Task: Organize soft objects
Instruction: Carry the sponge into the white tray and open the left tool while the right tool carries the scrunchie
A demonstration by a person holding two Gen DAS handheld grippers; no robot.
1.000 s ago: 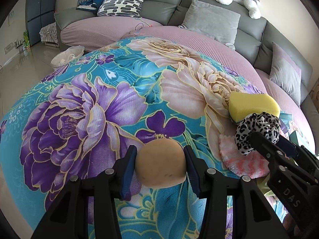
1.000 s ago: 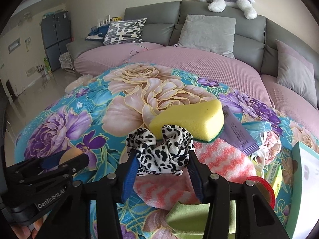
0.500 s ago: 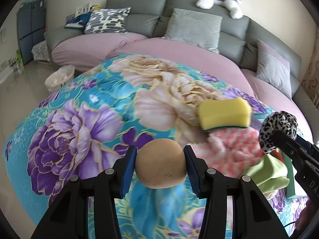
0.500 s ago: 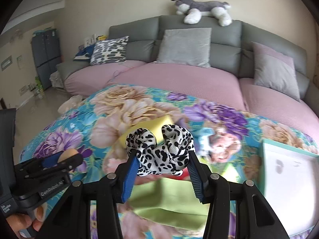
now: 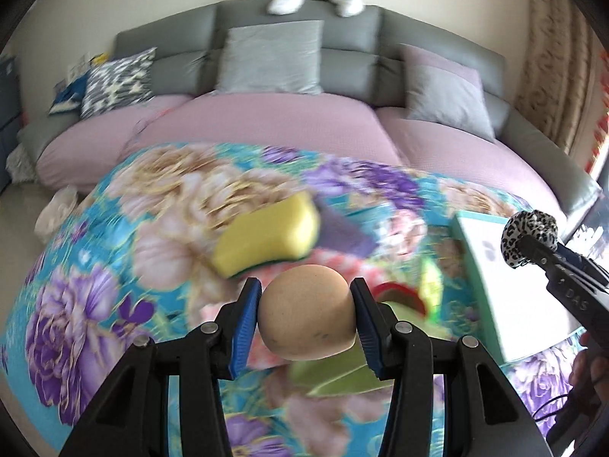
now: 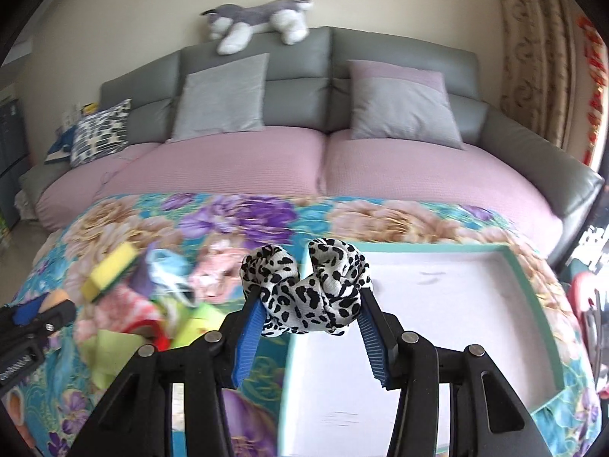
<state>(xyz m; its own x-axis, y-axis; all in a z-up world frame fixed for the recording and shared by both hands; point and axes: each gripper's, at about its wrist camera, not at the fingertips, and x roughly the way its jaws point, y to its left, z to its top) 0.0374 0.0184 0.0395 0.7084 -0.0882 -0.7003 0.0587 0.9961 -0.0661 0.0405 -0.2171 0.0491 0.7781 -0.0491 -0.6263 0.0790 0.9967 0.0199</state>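
Note:
My left gripper is shut on a tan egg-shaped sponge, held above the floral cloth. My right gripper is shut on a leopard-print scrunchie, held over the left edge of a white tray with a teal rim. The scrunchie and tray also show at the right of the left wrist view. A yellow sponge lies on the cloth with a pink fuzzy cloth and a green cloth below my left gripper.
A floral cloth covers the table. A heap of soft items lies left of the tray. A grey sofa with pink seats, cushions and a plush husky stands behind.
Both grippers have swung right with their loads. The tray has come into view under my right gripper, and the yellow sponge and cloths have shifted left.

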